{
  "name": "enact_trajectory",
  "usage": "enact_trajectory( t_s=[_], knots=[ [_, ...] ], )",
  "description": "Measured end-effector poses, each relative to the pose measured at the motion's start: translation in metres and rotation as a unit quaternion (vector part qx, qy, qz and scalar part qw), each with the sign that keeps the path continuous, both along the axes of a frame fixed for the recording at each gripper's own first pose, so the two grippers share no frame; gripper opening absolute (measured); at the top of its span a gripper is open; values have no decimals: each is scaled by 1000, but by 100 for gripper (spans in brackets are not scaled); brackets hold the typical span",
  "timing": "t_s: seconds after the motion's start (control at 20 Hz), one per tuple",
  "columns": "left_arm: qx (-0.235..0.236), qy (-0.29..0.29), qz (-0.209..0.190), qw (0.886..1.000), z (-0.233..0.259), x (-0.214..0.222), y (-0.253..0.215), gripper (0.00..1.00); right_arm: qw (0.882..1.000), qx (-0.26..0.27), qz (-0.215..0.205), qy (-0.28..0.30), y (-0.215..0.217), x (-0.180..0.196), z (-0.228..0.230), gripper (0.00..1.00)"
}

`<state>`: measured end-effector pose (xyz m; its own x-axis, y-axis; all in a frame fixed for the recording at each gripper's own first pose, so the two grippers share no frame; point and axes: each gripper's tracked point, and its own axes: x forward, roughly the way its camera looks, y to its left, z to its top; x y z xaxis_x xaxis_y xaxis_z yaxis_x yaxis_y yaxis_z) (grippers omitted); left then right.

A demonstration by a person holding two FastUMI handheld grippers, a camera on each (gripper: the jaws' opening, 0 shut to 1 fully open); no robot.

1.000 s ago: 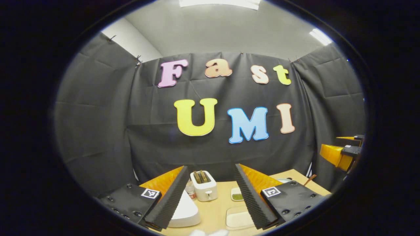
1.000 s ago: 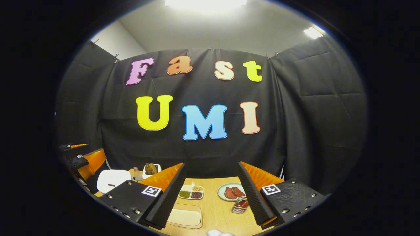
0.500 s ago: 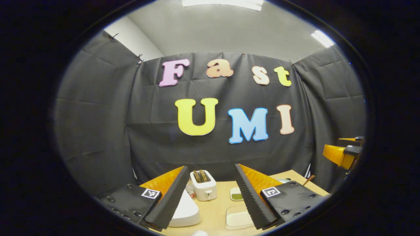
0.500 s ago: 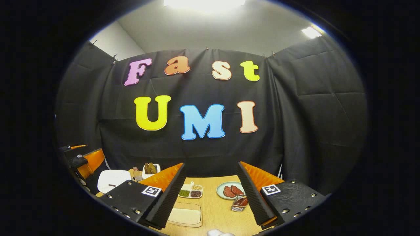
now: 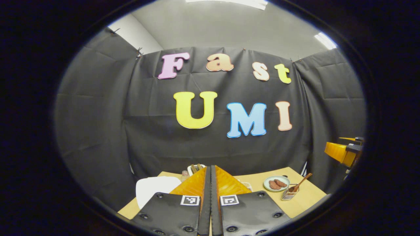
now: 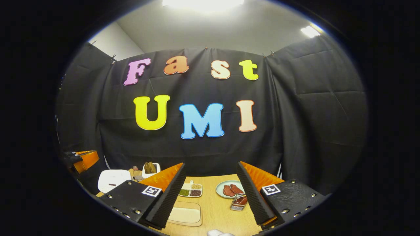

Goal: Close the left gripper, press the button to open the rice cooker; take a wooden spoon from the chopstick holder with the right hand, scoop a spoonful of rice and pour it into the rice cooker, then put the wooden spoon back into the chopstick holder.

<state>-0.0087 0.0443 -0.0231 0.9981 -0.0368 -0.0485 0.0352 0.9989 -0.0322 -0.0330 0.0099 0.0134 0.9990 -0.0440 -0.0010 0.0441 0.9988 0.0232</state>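
I see open table [image 6: 215, 209] between my right gripper's spread fingers; rice tray [image 6: 184, 213] left, chopstick holder [image 6: 239, 203] right.

White rice cooker [image 5: 152, 190], lid down, table's left; wooden spoon [image 5: 299, 183] leaning in mesh chopstick holder [image 5: 288, 194], right.

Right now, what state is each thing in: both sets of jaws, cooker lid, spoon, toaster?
Left gripper: jaws shut, holding nothing.
Right gripper: jaws open, holding nothing.
Rice cooker: lid down, not yet opened.
Wooden spoon: standing tilted in the chopstick holder, untouched.
Toaster: slices sticking up from the slots.
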Motion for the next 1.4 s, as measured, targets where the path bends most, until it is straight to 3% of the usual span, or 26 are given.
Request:
enact_trajectory(
  t_s=[0.15, 0.3, 0.65, 1.05, 1.2, 1.4],
  knots=[
    [13, -10, 21, 1000, 1, 14, 18, 8, 1000, -1, 2, 7, 0, 1, -4, 95],
    [18, 9, 68, 997, -21, 36, 54, 7, 1000, -10, 3, 16, 1, 3, -8, 95],
    [-25, 119, 177, 977, -152, 86, 140, 7, 998, -40, 5, 41, 0, 5, -18, 95],
    [-47, 241, 219, 944, -284, 102, 170, 9, 995, -58, 6, 79, -2, 6, -41, 95],
    [-34, 267, 228, 936, -305, 100, 171, 8, 995, -54, 9, 82, -1, 7, -44, 95],
    [-19, 270, 229, 935, -306, 103, 171, 9, 994, -47, 18, 96, 4, 8, -57, 95]
  ],
)
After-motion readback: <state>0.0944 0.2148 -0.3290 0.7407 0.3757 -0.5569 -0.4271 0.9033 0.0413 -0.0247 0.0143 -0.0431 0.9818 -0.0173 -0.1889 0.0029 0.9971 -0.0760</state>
